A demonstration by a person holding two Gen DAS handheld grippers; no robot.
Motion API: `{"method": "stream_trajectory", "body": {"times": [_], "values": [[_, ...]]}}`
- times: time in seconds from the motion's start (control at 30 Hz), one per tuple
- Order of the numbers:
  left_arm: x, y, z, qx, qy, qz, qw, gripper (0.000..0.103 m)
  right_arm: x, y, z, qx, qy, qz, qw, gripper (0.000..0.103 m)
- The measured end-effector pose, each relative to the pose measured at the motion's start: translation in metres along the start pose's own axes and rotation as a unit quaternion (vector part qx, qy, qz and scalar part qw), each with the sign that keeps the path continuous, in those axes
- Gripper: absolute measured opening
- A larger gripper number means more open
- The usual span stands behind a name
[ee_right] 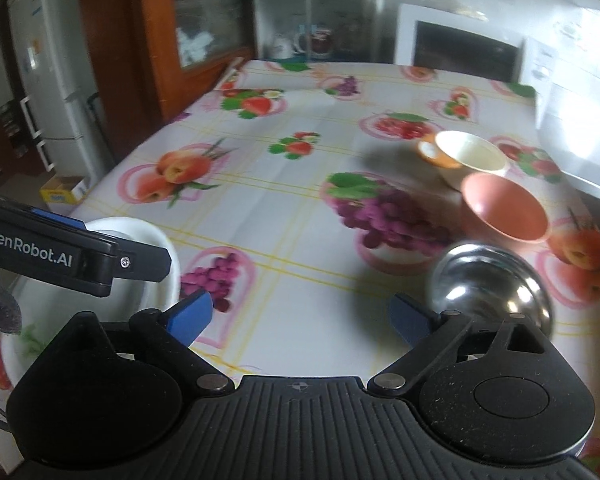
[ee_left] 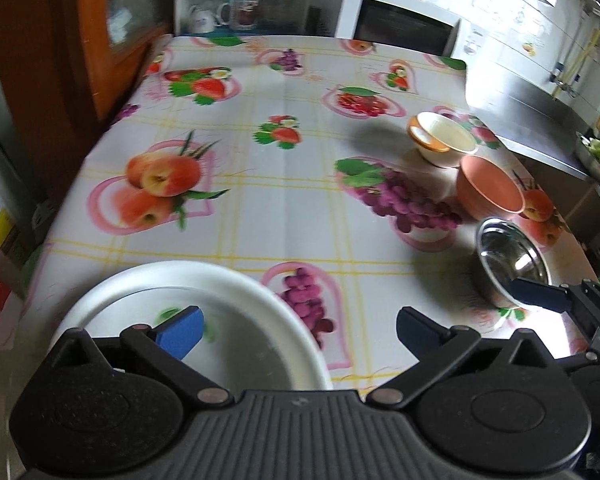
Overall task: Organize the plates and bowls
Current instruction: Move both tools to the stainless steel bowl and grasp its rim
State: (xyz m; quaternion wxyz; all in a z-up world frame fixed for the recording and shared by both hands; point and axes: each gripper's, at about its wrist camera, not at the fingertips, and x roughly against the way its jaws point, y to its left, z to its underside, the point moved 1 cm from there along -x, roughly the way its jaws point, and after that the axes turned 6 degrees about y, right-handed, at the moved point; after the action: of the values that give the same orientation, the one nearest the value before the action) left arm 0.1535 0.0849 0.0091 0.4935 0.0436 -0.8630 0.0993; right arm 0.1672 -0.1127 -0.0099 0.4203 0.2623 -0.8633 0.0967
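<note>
The left gripper [ee_left: 298, 330] is positioned low over the near edge of the counter [ee_left: 260, 200], which is covered with a fruit-printed plastic cloth. Its jaws stand wide apart and hold nothing. The left blue pad [ee_left: 182, 332] sits above the interior of a large white round plate [ee_left: 260, 312]; contact cannot be confirmed. The plate lies at the near-left corner of the counter.

The right gripper [ee_right: 300, 316] is positioned to the right of the left gripper, also at the near edge. Its jaws are likewise spread apart and empty. The right blue pad [ee_right: 410, 316] lies just beside a shiny stainless-steel bowl [ee_right: 488, 284], which rests at the near-right side of the counter.

Beyond the steel bowl, in a row running away along the right side:
- a terracotta-pink round bowl [ee_right: 506, 210];
- a cream-white bowl [ee_right: 470, 158], appearing to touch the pink bowl;
- a small orange-rimmed dish [ee_right: 430, 152], against the cream bowl's left side.

A white microwave oven [ee_right: 460, 44] stands at the far right end. Both views show motion blur.
</note>
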Motion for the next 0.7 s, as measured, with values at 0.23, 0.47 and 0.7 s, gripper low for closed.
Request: {"method": "stream_trajectory", "body": {"times": [0.23, 0.47, 0.7], "values": [[-0.018, -0.033, -0.011, -0.023, 0.007, 0.018, 0.9995, 0.103, 0.003, -0.037, 0.008, -0.033, 0.003, 0.029, 0.999, 0.096], [-0.036, -0.065, -0.021, -0.044, 0.017, 0.035, 0.9983, 0.103, 0.005, -0.074, 0.019, -0.061, 0.007, 0.059, 0.996, 0.096], [-0.056, -0.091, -0.03, -0.058, 0.024, 0.049, 0.9968, 0.101, 0.004, -0.111, 0.028, -0.091, 0.014, 0.079, 0.993, 0.096]]}}
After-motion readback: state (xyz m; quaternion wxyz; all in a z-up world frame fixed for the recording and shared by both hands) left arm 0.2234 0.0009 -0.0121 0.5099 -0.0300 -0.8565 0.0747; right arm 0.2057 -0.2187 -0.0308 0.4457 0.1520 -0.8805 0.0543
